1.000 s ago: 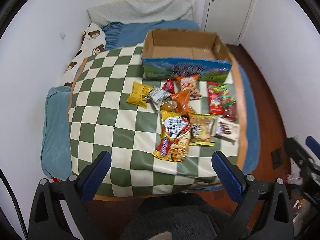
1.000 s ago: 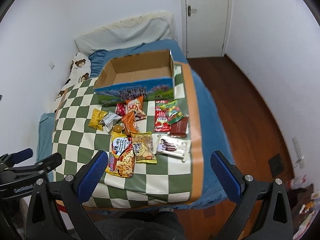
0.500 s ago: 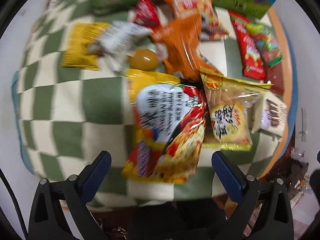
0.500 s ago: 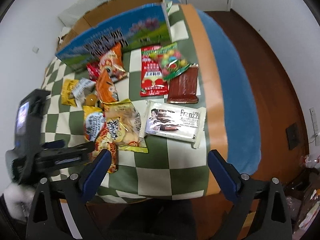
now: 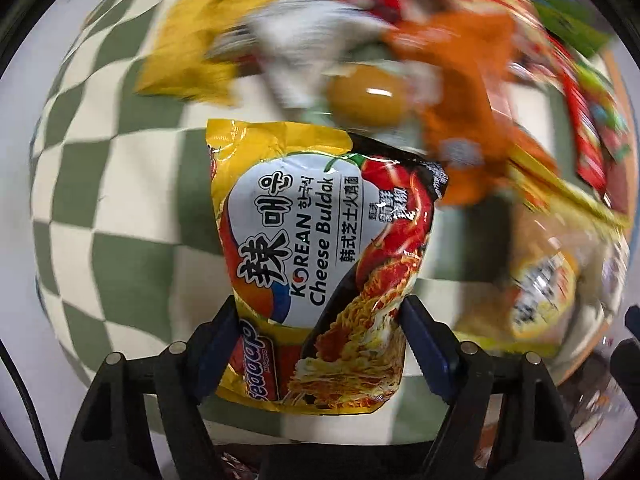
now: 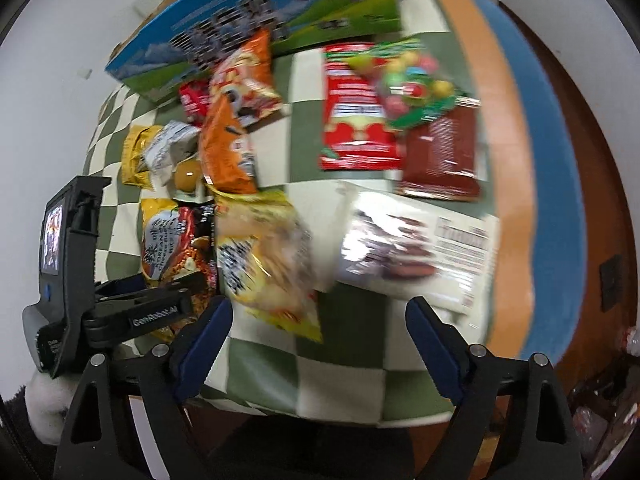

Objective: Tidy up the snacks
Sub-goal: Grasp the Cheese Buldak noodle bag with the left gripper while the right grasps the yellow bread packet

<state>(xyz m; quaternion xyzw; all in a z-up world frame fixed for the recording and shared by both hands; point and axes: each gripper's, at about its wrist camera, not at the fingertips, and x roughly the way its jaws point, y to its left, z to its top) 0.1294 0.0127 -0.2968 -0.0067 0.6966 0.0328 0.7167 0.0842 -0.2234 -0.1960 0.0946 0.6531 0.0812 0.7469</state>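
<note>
Left wrist view: the left tool [image 5: 318, 334], its blue pads having just been closing, straddles the lower end of a yellow Korean Cheese Buldak noodle packet [image 5: 316, 256] lying on the green-and-white checkered blanket [image 5: 100, 208] of the bed; both pads sit at the packet's edges, though whether they press it cannot be told. Right wrist view: the right tool [image 6: 318, 340], also just narrowing, stands spread and empty above the blanket, near a yellow biscuit bag [image 6: 266, 260] and a white wafer packet [image 6: 416, 248], with the blue printed carton [image 6: 256, 28] behind.

Both wrist cams look steeply down, close; share noodle packet [image 5: 316, 264] [image 6: 172, 240].
</note>
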